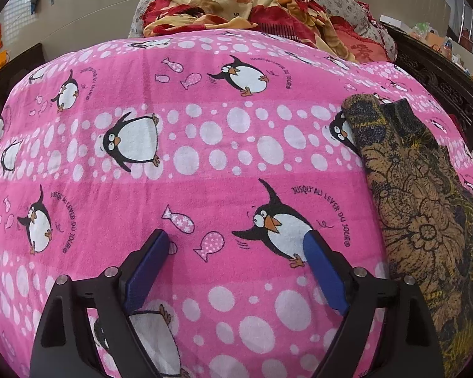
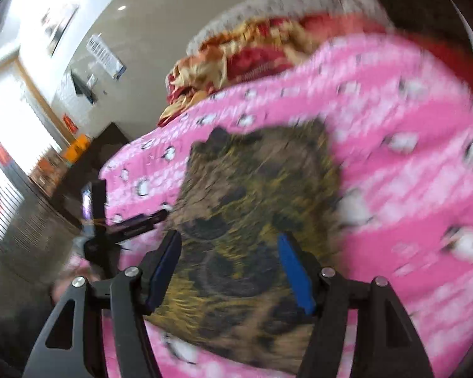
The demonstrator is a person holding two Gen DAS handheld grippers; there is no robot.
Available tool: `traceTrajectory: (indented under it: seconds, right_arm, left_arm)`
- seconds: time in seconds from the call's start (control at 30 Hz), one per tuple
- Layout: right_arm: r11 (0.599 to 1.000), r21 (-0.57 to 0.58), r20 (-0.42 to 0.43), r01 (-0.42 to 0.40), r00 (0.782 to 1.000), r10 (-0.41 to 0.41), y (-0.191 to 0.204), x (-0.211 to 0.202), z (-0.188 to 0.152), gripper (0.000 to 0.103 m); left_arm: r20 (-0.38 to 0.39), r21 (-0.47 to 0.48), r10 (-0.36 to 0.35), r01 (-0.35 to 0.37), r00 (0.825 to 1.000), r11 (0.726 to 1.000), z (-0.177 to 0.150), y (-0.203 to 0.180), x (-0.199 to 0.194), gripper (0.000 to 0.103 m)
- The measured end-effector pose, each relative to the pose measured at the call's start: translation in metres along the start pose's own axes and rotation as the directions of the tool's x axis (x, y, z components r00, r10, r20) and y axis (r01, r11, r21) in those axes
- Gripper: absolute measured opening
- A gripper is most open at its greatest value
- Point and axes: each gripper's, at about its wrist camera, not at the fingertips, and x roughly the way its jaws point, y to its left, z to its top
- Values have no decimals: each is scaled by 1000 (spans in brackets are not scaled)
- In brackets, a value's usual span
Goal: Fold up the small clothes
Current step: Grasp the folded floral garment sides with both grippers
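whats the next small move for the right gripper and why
Probably lower the right gripper onto the near edge of the brown floral garment and close on it. Its jaws stand open with nothing clamped, and the garment lies on the pink penguin blanket straight ahead. The left gripper is also open, over bare blanket beside the garment.

A brown-and-black floral knit garment [image 1: 422,208] lies on the pink penguin-print cotton bedsheet [image 1: 205,145], toward its right side; behind both, a crumpled red-and-orange quilt [image 1: 236,6] lies at the far end
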Motion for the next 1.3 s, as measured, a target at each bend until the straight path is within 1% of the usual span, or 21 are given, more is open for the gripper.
traceTrajectory:
  seconds: [0.1,0.2,0.23,0.3,0.37,0.4,0.53,0.6,0.63,0.7,0.8,0.83,0.87,0.9,0.93,1.03,1.07,1.13,1.23,1.27,1.3]
  right_arm:
    - [985,-125,29,121,993,-118,-6,-9,8,76]
    - [988,-44,1,147,989,-147,-41,2,20,78]
    - [991,-5,-14,133,991,-133,-53,7,23,78]
    - [992,95,-66,82,995,-76,-77,23,29,78]
    - [983,178,-110,-37,992,57,-91,41,29,78]
    - [974,210,-136,-82,984,112,-96,50,28,79]
    - [946,259,-157,-194,958,240,-109,73,32,85]
    - [927,275,-157,-255,939,305,-111,82,36,85]
    - [924,269,-153,-271,935,319,-111,87,38,85]
    - [926,236,-146,-295,931,334,-109,93,39,85]
    - [928,206,-133,-311,930,342,-108,100,44,79]
    - [928,207,-130,-311,931,341,-108,101,44,75]
    - [927,211,-129,-310,931,341,-109,103,44,70]
    - [927,214,-125,-308,933,339,-110,102,43,67]
    - [929,213,-122,-303,935,333,-110,101,43,64]
    - [944,210,-147,-254,946,287,-108,105,41,56]
    - [949,203,-156,-242,949,275,-107,106,40,56]
    - [954,195,-168,-229,950,263,-106,106,39,56]
    - [950,206,-169,-234,948,270,-108,108,39,50]
    - [948,213,-169,-237,947,275,-110,108,38,42]
    - [945,221,-169,-240,945,280,-110,108,38,36]
  left_arm:
    - [-1,8,9,-9,1000,1000,1,-3,1,74]
    - [-19,-13,0,0,1000,1000,4,-3,2,74]
    - [-33,-21,-39,38,999,999,7,-2,1,74]
    - [-28,-67,-178,175,984,982,5,2,-7,74]
    - [-22,-111,-293,289,956,951,0,1,-16,74]
    - [-23,-127,-364,359,931,925,-1,-4,-18,75]
    - [-57,-128,-528,518,847,846,4,-34,-8,83]
    - [-99,-131,-652,640,752,757,6,-54,-1,83]
    - [-111,-128,-671,659,733,741,7,-60,1,83]
    - [-118,-103,-676,668,727,737,8,-68,1,83]
    - [-98,-152,-703,688,704,710,13,-64,4,81]
    - [-94,-169,-697,679,710,714,15,-62,4,74]
    - [-88,-172,-682,663,726,728,17,-61,4,57]
    - [-103,-161,-649,632,753,758,18,-64,5,47]
    - [-112,-145,-626,611,771,778,18,-66,5,45]
    - [-110,-118,-592,581,799,806,13,-73,4,46]
    - [-106,-115,-584,573,805,811,12,-76,4,53]
    - [-73,-125,-598,588,798,799,9,-77,4,64]
    - [-60,-107,-600,592,798,799,9,-82,4,65]
    - [-56,-118,-604,596,795,794,10,-80,3,48]
    - [-55,-141,-588,577,807,804,12,-76,4,13]
